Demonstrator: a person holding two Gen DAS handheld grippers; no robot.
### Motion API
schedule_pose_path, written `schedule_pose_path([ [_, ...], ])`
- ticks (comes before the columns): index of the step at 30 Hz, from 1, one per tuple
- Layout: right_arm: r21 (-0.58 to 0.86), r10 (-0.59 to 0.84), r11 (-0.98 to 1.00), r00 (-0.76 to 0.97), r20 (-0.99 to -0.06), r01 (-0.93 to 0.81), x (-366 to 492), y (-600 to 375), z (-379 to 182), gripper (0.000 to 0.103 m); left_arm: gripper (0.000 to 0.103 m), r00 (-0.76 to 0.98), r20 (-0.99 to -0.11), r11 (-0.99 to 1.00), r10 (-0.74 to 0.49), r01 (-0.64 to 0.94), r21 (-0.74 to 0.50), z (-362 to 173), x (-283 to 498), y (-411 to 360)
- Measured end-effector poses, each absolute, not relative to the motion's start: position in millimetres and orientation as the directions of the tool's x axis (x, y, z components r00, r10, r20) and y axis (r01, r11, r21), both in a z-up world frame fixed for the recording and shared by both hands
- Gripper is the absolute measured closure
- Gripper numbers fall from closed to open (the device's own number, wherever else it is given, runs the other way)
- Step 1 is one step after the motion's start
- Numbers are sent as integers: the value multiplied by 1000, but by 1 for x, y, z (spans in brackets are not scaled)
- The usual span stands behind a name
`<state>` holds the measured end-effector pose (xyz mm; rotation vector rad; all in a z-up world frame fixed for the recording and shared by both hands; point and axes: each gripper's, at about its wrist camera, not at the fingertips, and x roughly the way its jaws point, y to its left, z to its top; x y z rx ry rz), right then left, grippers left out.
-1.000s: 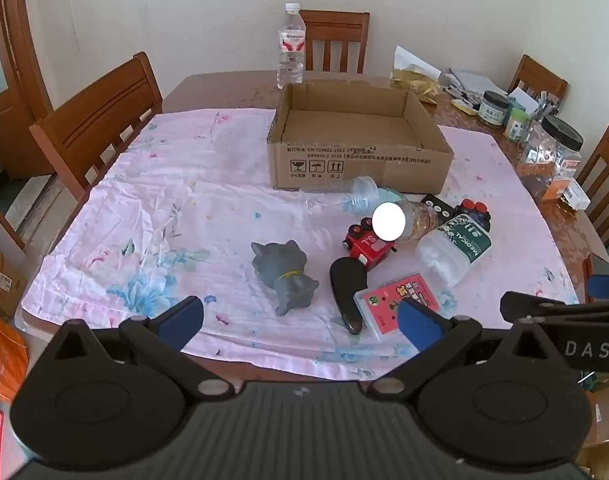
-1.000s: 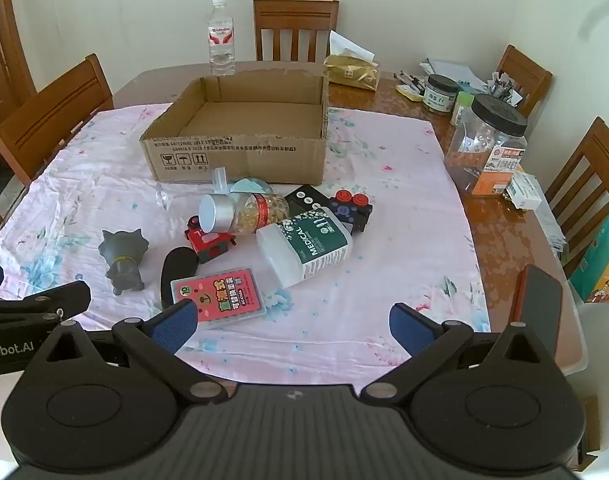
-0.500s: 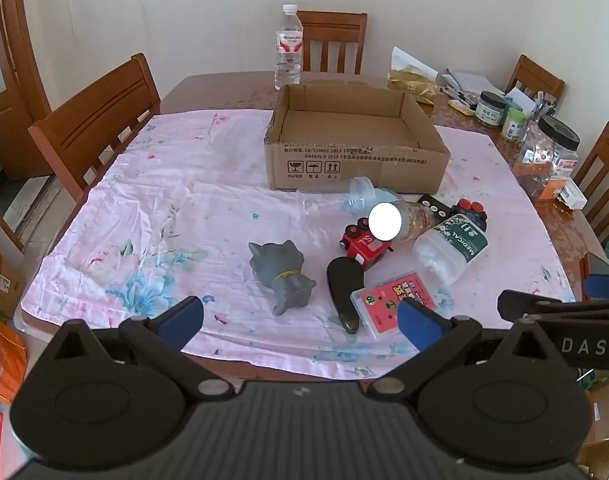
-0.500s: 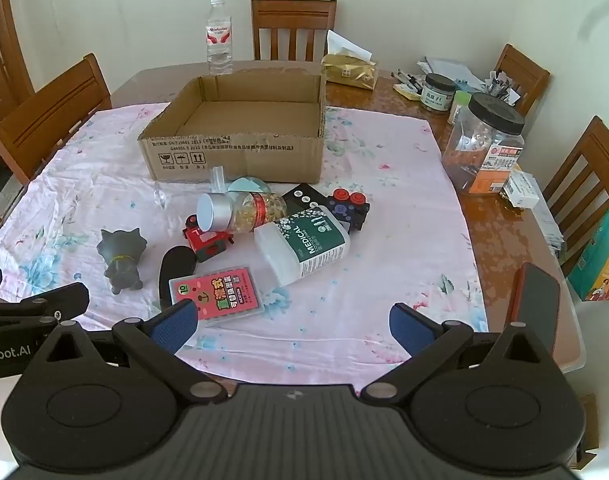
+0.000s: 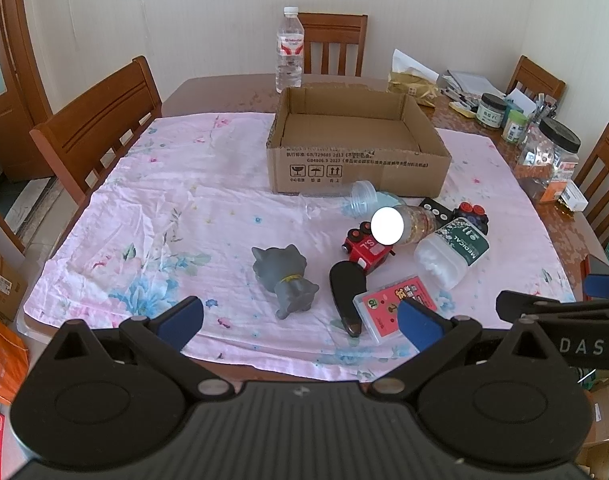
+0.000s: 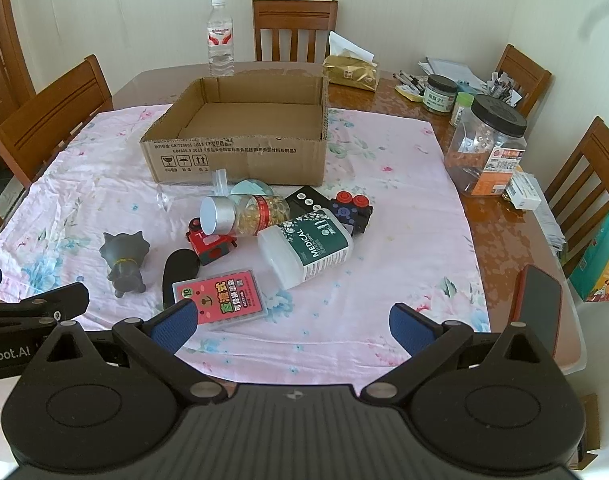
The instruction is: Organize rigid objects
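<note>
An open cardboard box (image 5: pixel 356 160) (image 6: pixel 240 160) stands on the pink cloth, empty as far as I see. In front of it lies a heap: a grey cat figure (image 5: pixel 286 276) (image 6: pixel 124 258), a red toy train (image 5: pixel 366 250) (image 6: pixel 210 244), a black curved piece (image 5: pixel 344 294), a pink card case (image 5: pixel 392 304) (image 6: pixel 220 294), a white MEDICAL bottle (image 5: pixel 452 252) (image 6: pixel 308 252), a capsule jar (image 6: pixel 240 214) and a clear bottle (image 5: pixel 360 200). My left gripper (image 5: pixel 300 320) and right gripper (image 6: pixel 290 322) hover open and empty near the table's front edge.
A water bottle (image 5: pixel 290 56) stands behind the box. Jars (image 6: pixel 488 148), pens and papers crowd the table's right side. A phone (image 6: pixel 538 304) lies at the right front corner. Wooden chairs (image 5: pixel 100 120) surround the table.
Both grippers have drifted slightly back and to the side; the objects on the table have not moved. Both stay open.
</note>
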<state>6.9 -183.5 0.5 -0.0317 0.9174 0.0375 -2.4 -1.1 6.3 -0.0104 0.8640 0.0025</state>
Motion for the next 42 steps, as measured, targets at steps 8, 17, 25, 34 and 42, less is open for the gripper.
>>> schedule_pose_path([
  [8, -11, 19, 999, 607, -794, -46, 7, -184, 0, 0, 1, 650, -760, 1000, 0, -7, -6, 7, -1, -1],
  [17, -8, 20, 999, 606, -795, -44, 11, -185, 2, 0, 1, 649, -761, 1000, -2, -4, -6, 8, 2, -3],
  [25, -6, 22, 999, 609, -793, -43, 11, -188, 1, 0, 1, 654, -757, 1000, -6, 4, -5, 8, 3, -7],
  [34, -8, 27, 998, 618, -786, -54, 11, -191, 2, 0, 1, 662, -749, 1000, -23, 17, -15, 9, 1, -9],
  [42, 5, 52, 997, 631, -774, -76, 12, -193, 7, 0, 1, 672, -740, 999, -30, 47, 2, 15, 2, -10],
])
